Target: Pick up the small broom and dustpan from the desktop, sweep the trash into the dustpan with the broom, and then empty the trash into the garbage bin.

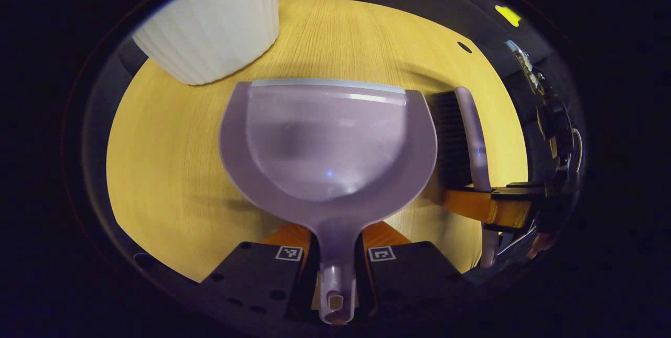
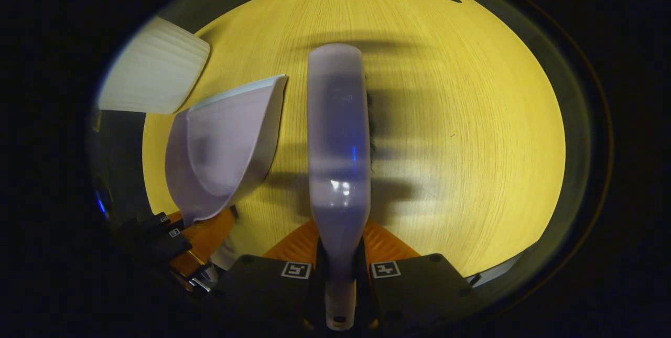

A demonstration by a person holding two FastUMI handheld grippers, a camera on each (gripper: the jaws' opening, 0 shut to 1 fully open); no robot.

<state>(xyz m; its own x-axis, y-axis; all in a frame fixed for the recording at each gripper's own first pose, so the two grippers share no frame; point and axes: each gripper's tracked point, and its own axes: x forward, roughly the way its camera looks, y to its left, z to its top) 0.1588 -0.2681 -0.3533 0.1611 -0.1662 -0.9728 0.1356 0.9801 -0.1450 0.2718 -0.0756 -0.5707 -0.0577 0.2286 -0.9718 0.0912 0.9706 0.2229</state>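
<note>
Left hand-held gripper (image 1: 335, 246): closed narrow on the dustpan's handle, one finger on each side of the stem, in the left gripper view. In the right gripper view it sits low at the left (image 2: 175, 238), under the pan.
Dustpan (image 1: 327, 144): pale purple, held straight ahead of the left hand-held gripper, open face toward the camera, its light front lip at the far end. Whether it touches the surface I cannot tell. In the right gripper view it is tilted, just left of the broom (image 2: 225, 144).
Right hand-held gripper (image 2: 341, 254): closed narrow on the broom's handle, fingers pressing from both sides. In the left gripper view it is at the right edge (image 1: 493, 207), gripping the broom near its lower end.
Broom (image 2: 338, 139): pale purple back facing the camera, reaching forward from the right hand-held gripper; dark bristles peek out along its right side. In the left gripper view it stands just right of the dustpan (image 1: 469, 133), bristles turned toward the pan.
Garbage bin (image 1: 215, 23): white, ribbed, ahead and left of the left hand-held gripper, beyond the dustpan's lip.
Surface (image 2: 472, 118): yellow wood grain, under both tools.
Trash: none that I can make out.
</note>
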